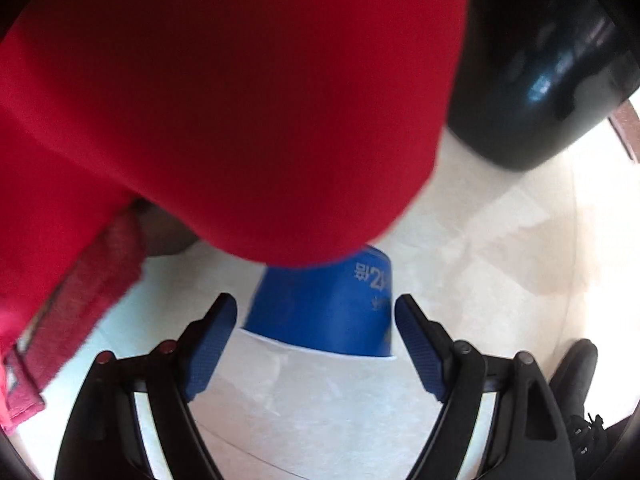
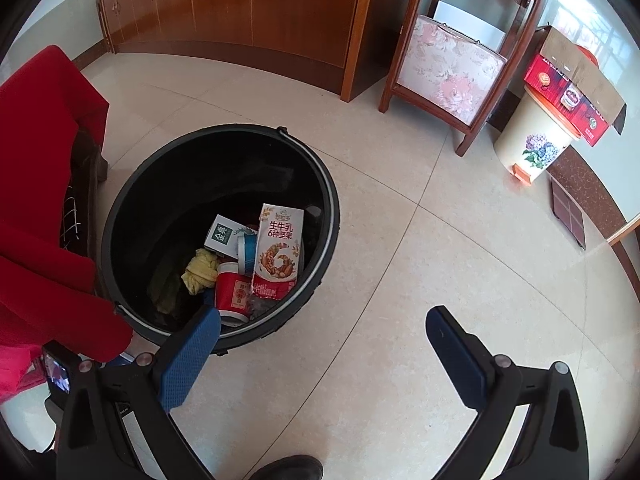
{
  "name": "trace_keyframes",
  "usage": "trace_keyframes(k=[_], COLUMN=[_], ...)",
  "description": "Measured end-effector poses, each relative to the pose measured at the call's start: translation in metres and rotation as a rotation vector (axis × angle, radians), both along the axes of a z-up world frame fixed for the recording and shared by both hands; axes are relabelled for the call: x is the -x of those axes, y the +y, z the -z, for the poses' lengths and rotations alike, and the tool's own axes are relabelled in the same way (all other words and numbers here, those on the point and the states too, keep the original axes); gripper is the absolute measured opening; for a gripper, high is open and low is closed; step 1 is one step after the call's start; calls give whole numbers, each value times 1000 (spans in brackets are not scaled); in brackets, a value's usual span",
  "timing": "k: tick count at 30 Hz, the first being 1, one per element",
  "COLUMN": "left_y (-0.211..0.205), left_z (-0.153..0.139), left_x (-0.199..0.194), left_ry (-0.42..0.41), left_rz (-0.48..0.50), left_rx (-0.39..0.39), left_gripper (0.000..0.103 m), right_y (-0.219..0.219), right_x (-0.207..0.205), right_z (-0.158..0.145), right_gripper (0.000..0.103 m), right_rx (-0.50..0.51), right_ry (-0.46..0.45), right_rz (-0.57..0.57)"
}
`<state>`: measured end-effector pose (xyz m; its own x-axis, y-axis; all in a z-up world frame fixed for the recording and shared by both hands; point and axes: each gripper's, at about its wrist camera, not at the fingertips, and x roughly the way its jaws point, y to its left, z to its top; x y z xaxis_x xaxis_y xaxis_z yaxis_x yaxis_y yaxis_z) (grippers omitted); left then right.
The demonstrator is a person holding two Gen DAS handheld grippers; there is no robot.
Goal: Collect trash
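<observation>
A blue paper cup lies upside down on the pale tiled floor, partly hidden by a red sleeve. My left gripper is open, its blue pads on either side of the cup and apart from it. My right gripper is open and empty above the floor, just right of a black trash bucket. In the bucket lie a milk carton, a red cup, a small green carton, a blue-and-white cup and a yellow crumpled wrapper.
The bucket's outer wall shows at the upper right of the left wrist view. A red armchair stands left of the bucket. A wooden cabinet, a floral chair and a pedal bin with a red box stand behind. Black shoes are near.
</observation>
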<state>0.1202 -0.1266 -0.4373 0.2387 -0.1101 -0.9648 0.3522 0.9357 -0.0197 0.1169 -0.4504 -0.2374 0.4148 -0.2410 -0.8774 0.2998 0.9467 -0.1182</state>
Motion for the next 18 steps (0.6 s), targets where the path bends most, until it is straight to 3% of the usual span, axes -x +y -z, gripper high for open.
trace_keyframes(k=[10,15,18], left_y=[-30,-46,-58], left_z=[24,-12,-79], left_x=[-9,-6,1], left_ry=[75,19,-88], left_rz=[97,164,186], left_rx=[-3,66,147], left_gripper=[77,77,77], right_y=[1,-1,-2], right_x=[-2,-4,-3], right_z=[3,3,0], right_gripper=[103,103,103], right_rx=[8,-7,-9], right_ry=[14,8,-5], right_rz=[-1,8,8])
